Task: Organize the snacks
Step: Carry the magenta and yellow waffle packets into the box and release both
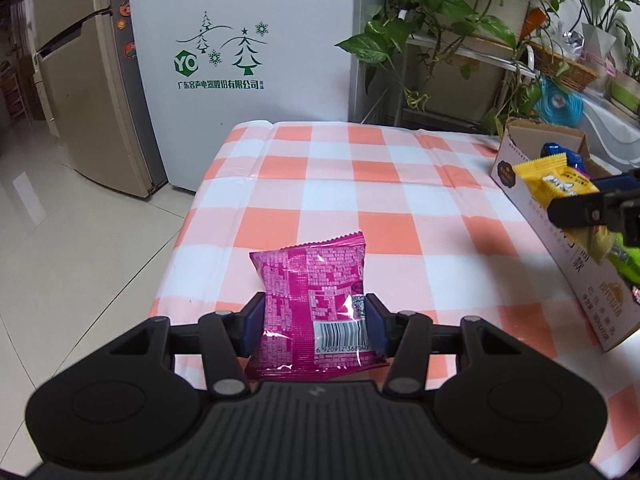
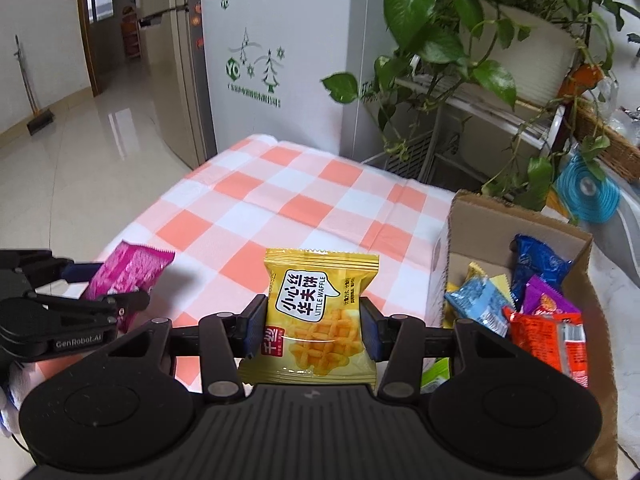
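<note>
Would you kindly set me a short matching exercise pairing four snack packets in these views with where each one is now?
Things:
1. pink packet
2. yellow waffle packet
3. dark blue packet
4. orange packet

Places:
A. in the cardboard box, near its far end
B. clamped in the left gripper
C. in the box, nearer the camera
D. clamped in the right gripper

Pairs: 1-B, 2-D, 3-A, 4-C

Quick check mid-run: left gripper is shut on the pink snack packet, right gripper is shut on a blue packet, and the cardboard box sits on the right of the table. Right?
One slip: the right gripper is shut on a yellow Little Waffle packet, not a blue one, as the right wrist view shows. The blue packets lie in the cardboard box. The left gripper is shut on the pink snack packet, as stated.
</note>
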The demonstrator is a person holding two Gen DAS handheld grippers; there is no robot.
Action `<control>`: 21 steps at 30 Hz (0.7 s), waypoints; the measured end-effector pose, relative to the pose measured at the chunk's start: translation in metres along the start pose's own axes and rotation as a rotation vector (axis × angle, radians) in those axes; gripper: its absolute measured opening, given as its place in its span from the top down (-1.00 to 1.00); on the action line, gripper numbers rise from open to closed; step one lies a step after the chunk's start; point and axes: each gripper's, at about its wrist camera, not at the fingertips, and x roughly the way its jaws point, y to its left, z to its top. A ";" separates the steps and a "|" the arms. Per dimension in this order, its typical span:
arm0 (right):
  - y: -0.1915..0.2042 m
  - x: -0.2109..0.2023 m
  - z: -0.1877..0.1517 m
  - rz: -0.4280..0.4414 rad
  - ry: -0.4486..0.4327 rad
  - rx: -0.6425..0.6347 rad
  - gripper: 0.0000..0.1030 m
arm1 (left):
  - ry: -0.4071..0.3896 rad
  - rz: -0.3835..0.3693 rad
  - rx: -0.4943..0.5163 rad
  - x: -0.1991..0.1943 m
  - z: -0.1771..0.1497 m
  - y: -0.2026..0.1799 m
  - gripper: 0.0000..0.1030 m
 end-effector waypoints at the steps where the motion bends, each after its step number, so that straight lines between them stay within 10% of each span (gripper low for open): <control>1: -0.001 -0.002 0.000 0.002 -0.008 0.002 -0.06 | -0.002 0.002 -0.003 -0.002 0.000 -0.001 0.02; 21: -0.076 -0.029 -0.007 -0.087 -0.092 0.133 -0.06 | -0.010 -0.087 0.041 -0.013 0.014 -0.076 0.02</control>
